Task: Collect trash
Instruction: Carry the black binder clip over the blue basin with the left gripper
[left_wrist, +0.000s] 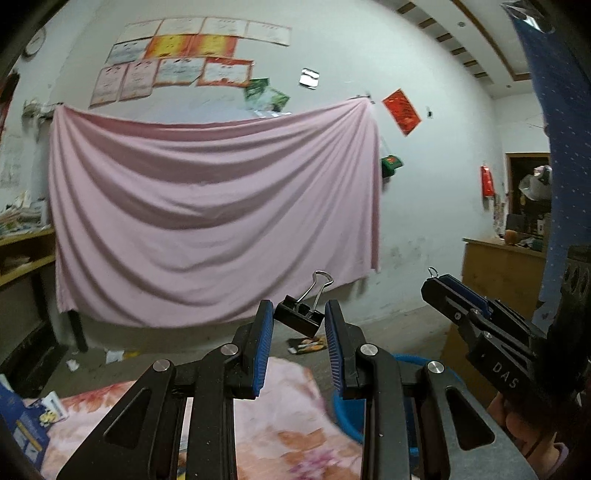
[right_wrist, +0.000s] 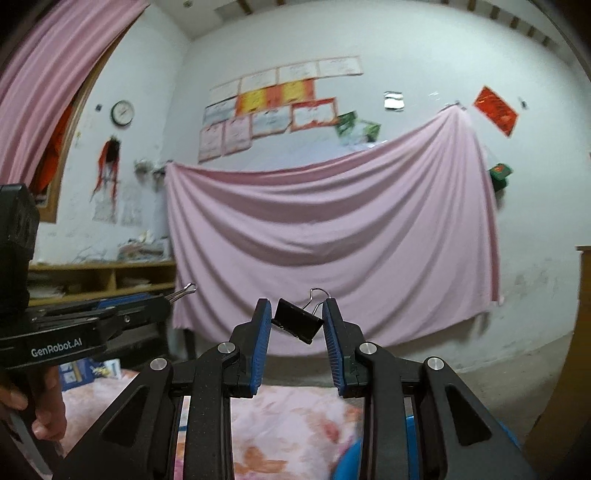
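My left gripper (left_wrist: 298, 317) is shut on a black binder clip (left_wrist: 301, 314) held between its blue pads, raised and pointing at the wall. My right gripper (right_wrist: 297, 319) is shut on another black binder clip (right_wrist: 297, 320) the same way. The right gripper also shows in the left wrist view (left_wrist: 454, 291), to the right. The left gripper shows in the right wrist view (right_wrist: 162, 299), at the left, with its clip's wire handle sticking out. A blue bin (left_wrist: 349, 410) sits below the left gripper, with its rim partly hidden. A crumpled wrapper (left_wrist: 308, 345) lies on the floor beyond.
A pink sheet (left_wrist: 207, 206) hangs on the far wall. A floral pink blanket (left_wrist: 291, 424) lies below the grippers. Wooden shelves (left_wrist: 22, 254) stand at the left, a wooden cabinet (left_wrist: 495, 273) at the right. Paper scraps (left_wrist: 114, 356) lie on the floor.
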